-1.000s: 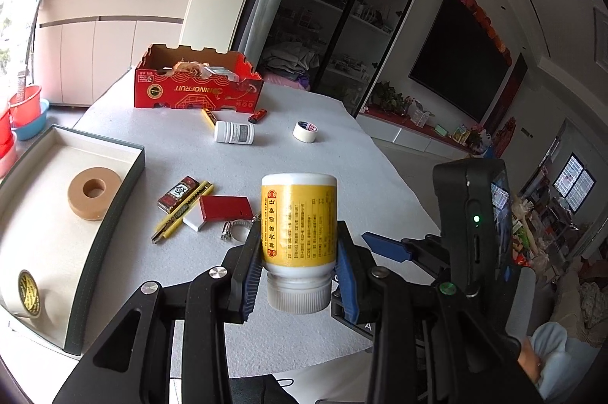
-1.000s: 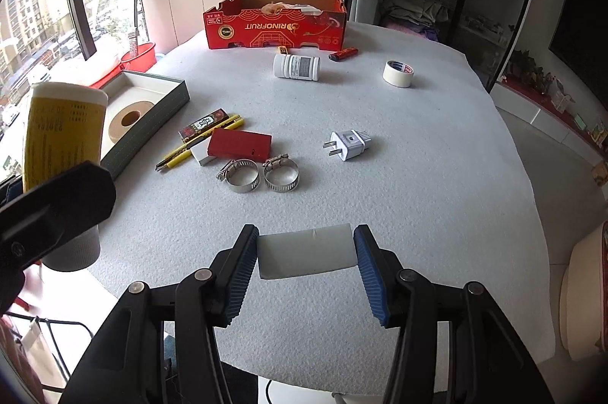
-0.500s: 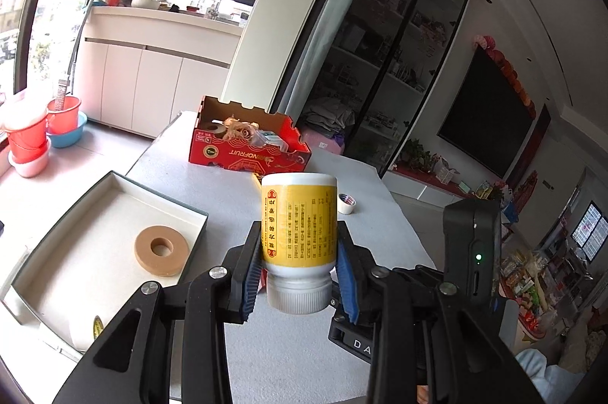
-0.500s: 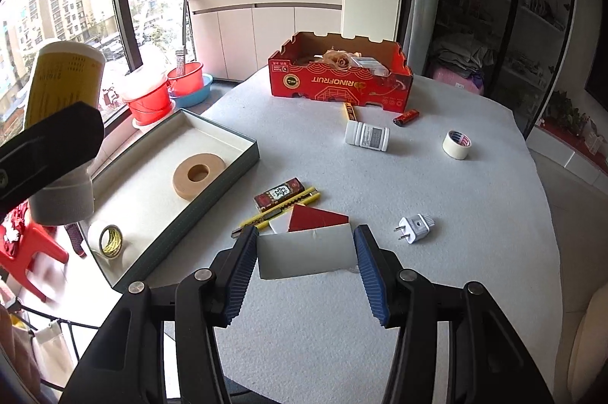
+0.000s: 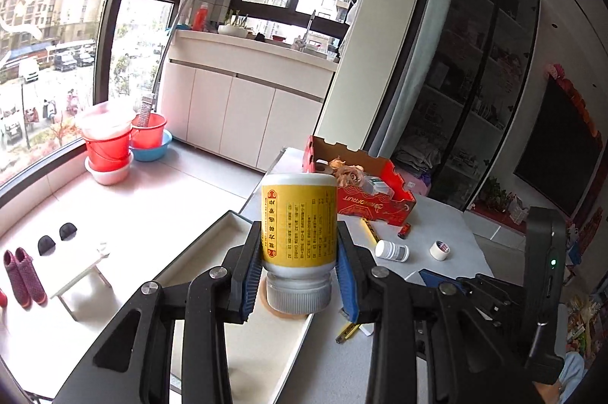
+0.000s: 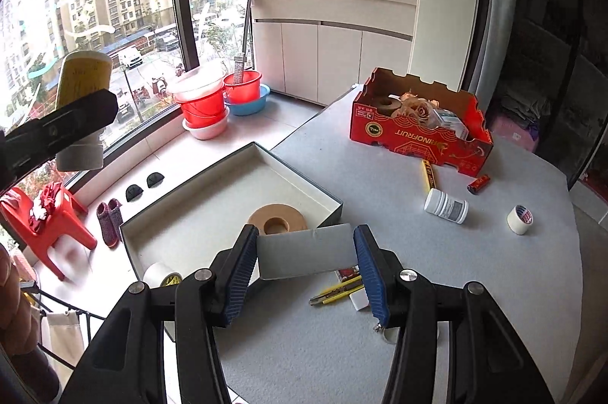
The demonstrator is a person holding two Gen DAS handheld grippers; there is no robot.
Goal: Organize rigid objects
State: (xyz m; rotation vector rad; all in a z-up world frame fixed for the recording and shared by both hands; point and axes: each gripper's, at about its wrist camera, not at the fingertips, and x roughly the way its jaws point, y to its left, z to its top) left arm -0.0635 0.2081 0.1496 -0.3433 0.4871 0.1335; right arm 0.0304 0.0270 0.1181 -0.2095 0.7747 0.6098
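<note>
Both grippers rose, clamping yellow bottle (image 5: 298,221) and white box (image 6: 306,251); only right view shows tray (image 6: 212,214).

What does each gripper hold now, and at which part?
Left gripper: yellow-labelled bottle, upside down, pads on its lower body near the cap. Right gripper: flat white box, clamped at its two ends.

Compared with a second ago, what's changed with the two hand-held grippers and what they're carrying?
Both rose and swung toward the shallow grey tray. The left hand-held gripper stays clamped on the upside-down yellow-labelled white bottle, the right hand-held gripper on the flat white box. Table items haven't moved.
</note>
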